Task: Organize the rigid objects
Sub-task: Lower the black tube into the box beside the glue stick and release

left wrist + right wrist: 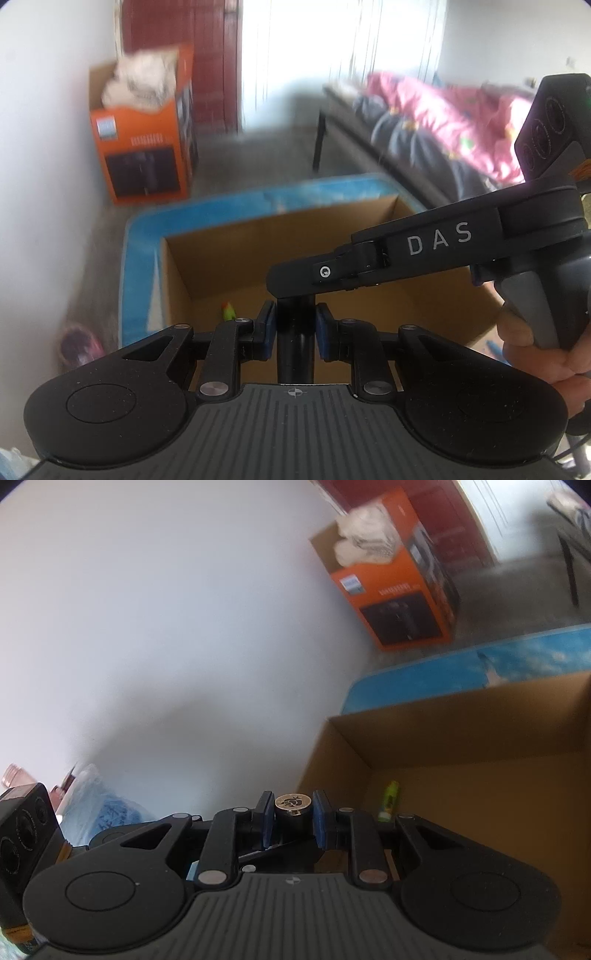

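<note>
- The black cylinder (pixel 295 343) stands upright, and we see it pinched between the blue pads of our left tool (pixel 294 332), just over the near edge of the cardboard box (pixel 177 280).
- Our right tool (pixel 294 814) is clamped on the same cylinder from above; in its own view the gold-marked end cap (pixel 293 802) sits squarely between its pads, beside the box's near corner.
- In the left view the right tool's black body, lettered DAS, reaches in from the right over the box, with the person's hand (pixel 535 354) on its grey handle.
- Inside the box, on its floor, lies a small green object (pixel 229 312), near the left wall.
- The box rests on a blue patterned mat (pixel 136 266) that shows past its left and far sides.
- Beyond the box, against the white wall, stands an orange carton (pixel 140 147) stuffed with pale packing.
- Far right of the box, a dark sofa (pixel 406 147) carries pink bedding.
</note>
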`<action>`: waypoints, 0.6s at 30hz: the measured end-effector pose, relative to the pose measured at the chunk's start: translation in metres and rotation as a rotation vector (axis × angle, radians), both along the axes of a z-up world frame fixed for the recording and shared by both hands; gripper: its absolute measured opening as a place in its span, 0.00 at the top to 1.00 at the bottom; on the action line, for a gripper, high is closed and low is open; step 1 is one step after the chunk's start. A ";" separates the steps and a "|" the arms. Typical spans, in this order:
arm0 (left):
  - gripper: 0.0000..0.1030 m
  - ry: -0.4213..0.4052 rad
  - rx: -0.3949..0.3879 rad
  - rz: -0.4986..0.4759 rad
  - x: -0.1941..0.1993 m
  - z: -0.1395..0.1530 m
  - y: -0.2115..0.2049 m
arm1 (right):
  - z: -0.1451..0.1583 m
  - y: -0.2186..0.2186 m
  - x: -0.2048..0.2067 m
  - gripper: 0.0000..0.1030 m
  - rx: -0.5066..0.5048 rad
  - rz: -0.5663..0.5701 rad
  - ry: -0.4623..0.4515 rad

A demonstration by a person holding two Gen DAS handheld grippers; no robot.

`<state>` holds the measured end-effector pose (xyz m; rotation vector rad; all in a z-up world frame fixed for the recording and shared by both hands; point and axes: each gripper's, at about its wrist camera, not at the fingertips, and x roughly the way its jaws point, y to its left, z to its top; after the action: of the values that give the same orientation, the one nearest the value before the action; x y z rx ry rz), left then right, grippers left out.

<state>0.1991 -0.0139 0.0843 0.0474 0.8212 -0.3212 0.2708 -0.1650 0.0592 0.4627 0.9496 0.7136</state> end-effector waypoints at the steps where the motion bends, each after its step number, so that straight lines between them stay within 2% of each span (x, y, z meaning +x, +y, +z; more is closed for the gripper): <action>1: 0.80 0.051 0.003 0.000 0.012 -0.008 -0.002 | -0.012 0.000 0.014 0.77 -0.010 -0.006 0.054; 4: 0.80 0.181 0.017 0.008 0.044 -0.032 -0.007 | -0.043 0.000 0.043 0.77 -0.049 -0.015 0.167; 9: 0.80 0.312 0.092 0.032 0.086 -0.063 -0.017 | -0.082 0.014 0.077 0.77 -0.131 0.001 0.259; 14: 0.79 0.378 0.169 0.086 0.113 -0.084 -0.012 | -0.104 0.037 0.099 0.77 -0.184 0.030 0.304; 18: 0.77 0.400 0.197 0.118 0.117 -0.087 -0.003 | -0.118 0.053 0.109 0.75 -0.197 0.047 0.350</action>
<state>0.3159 -0.0173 -0.0024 0.1209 1.2454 -0.1377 0.3797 -0.1117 -0.0585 0.3978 1.3498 0.5833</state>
